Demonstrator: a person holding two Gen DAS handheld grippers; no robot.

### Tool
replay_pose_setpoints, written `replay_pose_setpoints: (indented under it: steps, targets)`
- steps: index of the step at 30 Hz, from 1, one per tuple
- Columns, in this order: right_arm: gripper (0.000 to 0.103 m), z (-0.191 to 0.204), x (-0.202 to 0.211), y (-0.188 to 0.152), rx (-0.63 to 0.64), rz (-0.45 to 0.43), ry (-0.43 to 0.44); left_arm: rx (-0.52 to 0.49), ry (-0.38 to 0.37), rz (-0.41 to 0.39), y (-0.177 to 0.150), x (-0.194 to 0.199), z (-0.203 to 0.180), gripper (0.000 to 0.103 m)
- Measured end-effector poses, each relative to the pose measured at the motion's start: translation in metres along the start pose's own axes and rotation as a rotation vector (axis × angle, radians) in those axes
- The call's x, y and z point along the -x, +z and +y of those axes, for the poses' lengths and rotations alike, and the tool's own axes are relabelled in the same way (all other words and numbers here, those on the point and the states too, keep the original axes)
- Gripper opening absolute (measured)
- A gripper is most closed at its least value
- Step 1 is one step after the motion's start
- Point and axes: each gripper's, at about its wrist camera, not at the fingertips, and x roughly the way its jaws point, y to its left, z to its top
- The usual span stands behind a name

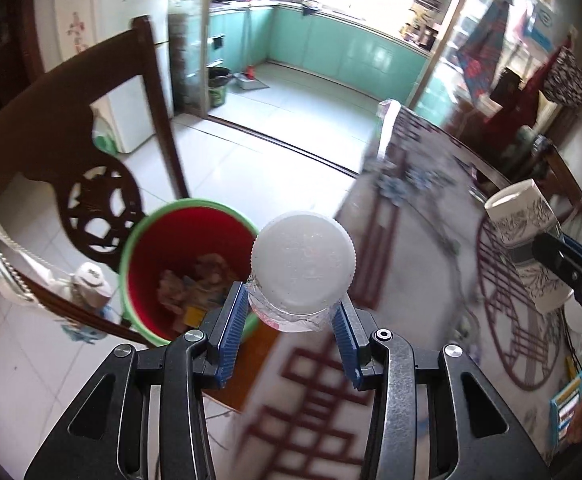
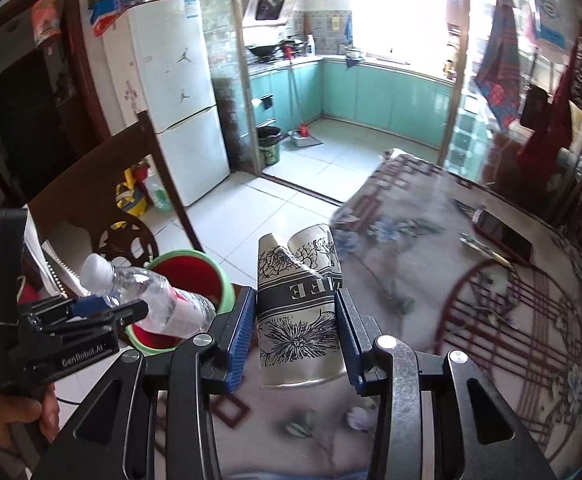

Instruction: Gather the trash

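Blue pads of the left gripper (image 1: 294,318) pinch a clear bottle (image 1: 303,268) below its white cap, the jaws closed against its sides; it hangs over the table (image 1: 419,280) edge, beside the red bin (image 1: 189,264) on the floor with scraps inside, while the right gripper (image 1: 547,246) grips a cup (image 1: 525,232) at far right. Seen from the right wrist, the right gripper (image 2: 297,308) squeezes the crumpled patterned cup (image 2: 297,300) above the table (image 2: 471,320), and the left gripper (image 2: 115,312) holds the bottle (image 2: 151,296) tilted over the bin (image 2: 191,276).
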Motion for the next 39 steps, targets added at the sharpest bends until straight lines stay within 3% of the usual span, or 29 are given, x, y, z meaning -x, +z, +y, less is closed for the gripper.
replay_pose_setpoints:
  steps: [9, 18, 27, 29, 31, 39]
  targets:
    - [0.038, 0.069, -0.081, 0.023, 0.042, 0.065, 0.238, 0.06, 0.138, 0.012, 0.023, -0.034, 0.079, 0.04]
    - [0.038, 0.108, -0.166, 0.028, 0.087, 0.204, 0.265, 0.062, 0.176, 0.074, 0.03, -0.074, 0.113, 0.04]
    - [0.039, 0.129, -0.207, 0.03, 0.131, 0.243, 0.306, 0.071, 0.194, 0.104, 0.036, -0.097, 0.125, 0.041]
    - [0.048, 0.133, -0.21, 0.031, 0.143, 0.241, 0.308, 0.073, 0.19, 0.11, 0.037, -0.099, 0.126, 0.052]
    - [0.057, 0.135, -0.21, 0.033, 0.15, 0.225, 0.308, 0.071, 0.209, 0.095, 0.037, -0.097, 0.125, 0.078]
    - [0.059, 0.124, -0.186, 0.031, 0.146, 0.204, 0.309, 0.106, 0.25, 0.07, 0.033, -0.079, 0.123, 0.082]
